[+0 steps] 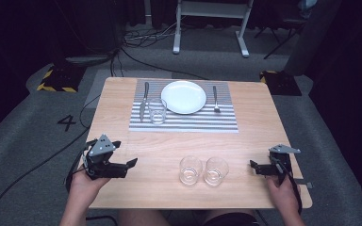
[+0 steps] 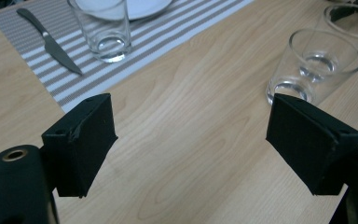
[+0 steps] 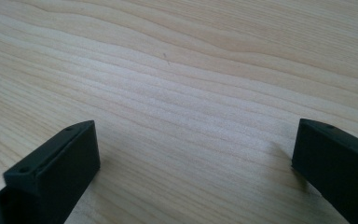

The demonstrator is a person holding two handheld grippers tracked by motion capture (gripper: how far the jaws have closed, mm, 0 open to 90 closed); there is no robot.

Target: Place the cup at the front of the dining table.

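My left gripper [image 1: 129, 165] rests low over the wooden table [image 1: 155, 148] near its front left corner, open, with nothing between its jaws [image 2: 191, 135]. At the front right, my right gripper [image 1: 255, 167] is open too, with only bare wood between its jaws [image 3: 196, 154]. Two empty clear glasses [image 1: 190, 170] [image 1: 216, 170] stand side by side between the grippers, apart from both. In the left gripper view the nearer glass [image 2: 314, 65] stands just beyond the right jaw, the other glass [image 2: 354, 23] behind it.
A striped placemat [image 1: 184, 121] lies at the far middle of the table. On it are a white plate [image 1: 184, 97], a knife [image 1: 144, 100] to the left, a fork [image 1: 215, 99] to the right and a third glass [image 1: 157, 111]. Cables run over the floor at the left.
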